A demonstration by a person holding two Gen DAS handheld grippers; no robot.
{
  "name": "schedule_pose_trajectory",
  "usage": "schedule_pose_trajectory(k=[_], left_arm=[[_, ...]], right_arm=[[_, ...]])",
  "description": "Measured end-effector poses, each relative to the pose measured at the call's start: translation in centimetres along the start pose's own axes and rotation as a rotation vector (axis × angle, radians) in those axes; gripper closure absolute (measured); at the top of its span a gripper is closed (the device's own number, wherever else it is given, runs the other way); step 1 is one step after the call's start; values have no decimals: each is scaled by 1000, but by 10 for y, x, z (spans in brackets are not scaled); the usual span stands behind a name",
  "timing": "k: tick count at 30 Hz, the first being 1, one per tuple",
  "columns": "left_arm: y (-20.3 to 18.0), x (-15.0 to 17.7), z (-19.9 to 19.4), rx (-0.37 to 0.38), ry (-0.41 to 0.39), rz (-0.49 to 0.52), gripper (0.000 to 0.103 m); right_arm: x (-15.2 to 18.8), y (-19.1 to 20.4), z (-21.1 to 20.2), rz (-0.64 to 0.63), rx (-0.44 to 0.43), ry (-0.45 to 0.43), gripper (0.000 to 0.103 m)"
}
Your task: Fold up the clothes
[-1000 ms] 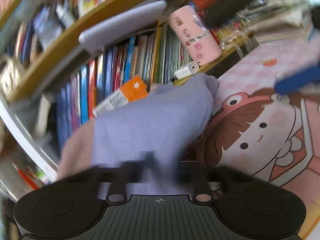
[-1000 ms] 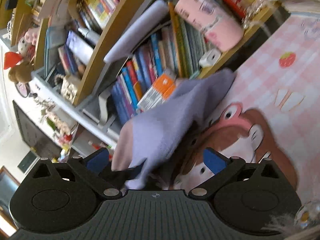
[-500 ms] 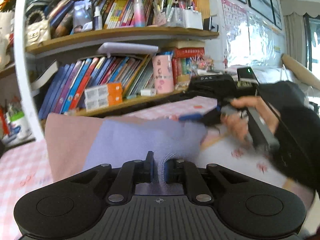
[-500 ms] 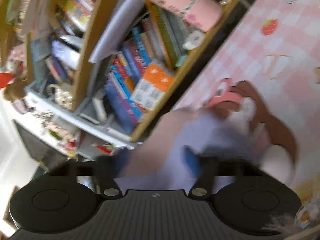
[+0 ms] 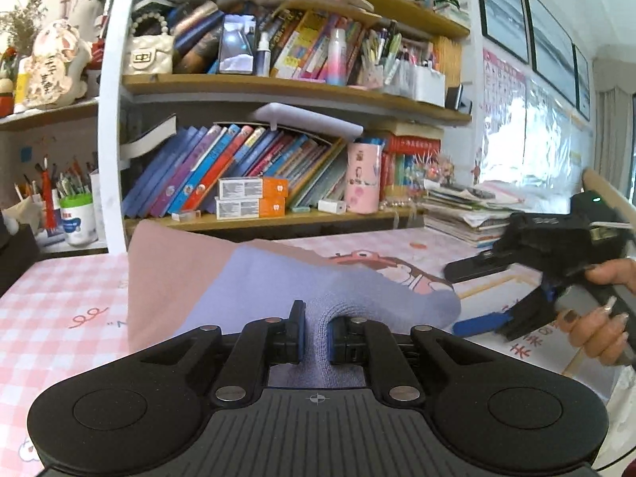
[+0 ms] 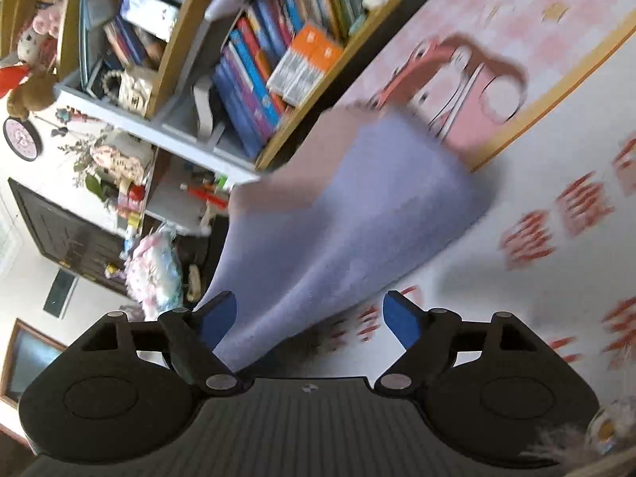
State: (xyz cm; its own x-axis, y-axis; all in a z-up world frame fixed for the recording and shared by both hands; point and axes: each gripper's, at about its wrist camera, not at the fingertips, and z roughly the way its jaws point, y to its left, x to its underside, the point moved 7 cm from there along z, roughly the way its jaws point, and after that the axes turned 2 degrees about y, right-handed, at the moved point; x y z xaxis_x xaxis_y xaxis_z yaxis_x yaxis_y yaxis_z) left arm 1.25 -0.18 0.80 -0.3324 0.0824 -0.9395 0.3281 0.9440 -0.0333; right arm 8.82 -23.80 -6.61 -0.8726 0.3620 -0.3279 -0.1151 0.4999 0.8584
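Note:
A lavender and dusty-pink garment [image 5: 278, 278] hangs lifted above the pink cartoon table mat [image 5: 59, 302]. My left gripper [image 5: 316, 328] is shut on a pinch of its lavender edge. In the right wrist view the same garment [image 6: 357, 206] drapes away from the camera, blurred. My right gripper [image 6: 310, 314] is open, its blue pads apart, with the cloth running past the left pad but not clamped. It also shows in the left wrist view [image 5: 528, 302], held by a hand at the right, apart from the cloth.
A bookshelf [image 5: 278, 183] packed with books, boxes and a pink cup [image 5: 363, 179] stands behind the table. A stack of papers [image 5: 461, 210] lies at the back right. A green-lidded jar with pens [image 5: 77, 218] stands at the left.
My right gripper has let go of the garment and drawn back to the right. My left gripper still holds the cloth and has levelled out.

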Motion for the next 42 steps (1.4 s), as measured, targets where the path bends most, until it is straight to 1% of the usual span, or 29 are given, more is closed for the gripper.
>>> schedule_pose_trajectory(k=[3, 6, 7, 8, 9, 10, 11, 14, 15, 17, 18, 19, 20, 21, 22, 23, 24, 26, 27, 29, 30, 31, 33, 34, 35, 36, 37, 39, 42], left_arm=[[0, -4, -12, -9, -13, 2, 94], [-5, -8, -24, -1, -12, 12, 94], [-7, -10, -28, 2, -11, 15, 94], [-11, -11, -31, 18, -9, 24, 94], [-16, -12, -34, 41, -5, 35, 94], [-25, -16, -35, 84, -12, 47, 94], [-36, -21, -36, 138, -26, 59, 94], [-70, -37, -40, 300, -65, 95, 94], [-81, -42, -42, 354, -78, 107, 94], [-103, -52, -46, 463, -105, 131, 94], [-107, -66, -54, 504, -159, 129, 94], [-107, -85, -66, 539, -236, 120, 94], [-103, -100, -78, 576, -303, 87, 94], [-93, -115, -89, 617, -370, 27, 94], [-82, -125, -97, 641, -417, -26, 94], [-71, -129, -99, 646, -439, -70, 94], [-59, -126, -92, 624, -426, -110, 94], [-33, -114, -72, 556, -371, -185, 94], [-20, -100, -57, 506, -318, -216, 92], [4, -62, -25, 389, -184, -272, 90], [16, -43, -9, 330, -117, -299, 87], [29, -31, -2, 286, -89, -321, 87], [56, -15, 4, 214, -73, -360, 84], [70, -7, 6, 178, -64, -379, 78], [84, 2, 9, 143, -56, -399, 74], [98, 10, 11, 107, -48, -418, 68], [109, 11, 12, 94, -59, -435, 65], [118, 5, 21, 104, -73, -451, 62], [129, -3, 37, 122, -85, -470, 58]], right_arm=[[0, 8, 29, 65, 10, 33, 22], [11, 19, 54, 120, -40, 65, 23], [10, 21, 53, 122, -53, 47, 30], [4, 24, 42, 98, -61, 11, 50], [-2, 27, 31, 73, -70, -26, 68], [-7, 30, 20, 48, -78, -63, 88], [-13, 33, 8, 24, -87, -99, 91], [-31, 46, -29, -61, -114, -215, 92], [-41, 66, -50, -126, -133, -272, 92], [-61, 119, -94, -271, -195, -377, 92], [-68, 147, -113, -349, -222, -424, 92], [-69, 177, -123, -437, -237, -456, 92], [-70, 207, -134, -525, -252, -487, 92], [-71, 235, -142, -607, -266, -513, 92], [-71, 255, -142, -664, -272, -523, 92], [-72, 269, -137, -701, -269, -521, 92], [-74, 279, -127, -732, -254, -512, 92], [-83, 278, -84, -759, -175, -461, 92], [-86, 273, -60, -767, -130, -427, 92], [-91, 242, 2, -755, -12, -322, 92], [-91, 219, 35, -748, 62, -270, 92], [-90, 196, 65, -732, 129, -220, 92], [-84, 153, 117, -681, 221, -116, 92], [-80, 133, 143, -655, 266, -64, 92], [-77, 115, 165, -630, 297, -21, 92], [-75, 110, 179, -609, 288, -1, 92], [-78, 110, 192, -578, 274, 20, 92], [-84, 113, 216, -526, 244, 54, 92], [-90, 135, 242, -537, 204, 50, 91]])
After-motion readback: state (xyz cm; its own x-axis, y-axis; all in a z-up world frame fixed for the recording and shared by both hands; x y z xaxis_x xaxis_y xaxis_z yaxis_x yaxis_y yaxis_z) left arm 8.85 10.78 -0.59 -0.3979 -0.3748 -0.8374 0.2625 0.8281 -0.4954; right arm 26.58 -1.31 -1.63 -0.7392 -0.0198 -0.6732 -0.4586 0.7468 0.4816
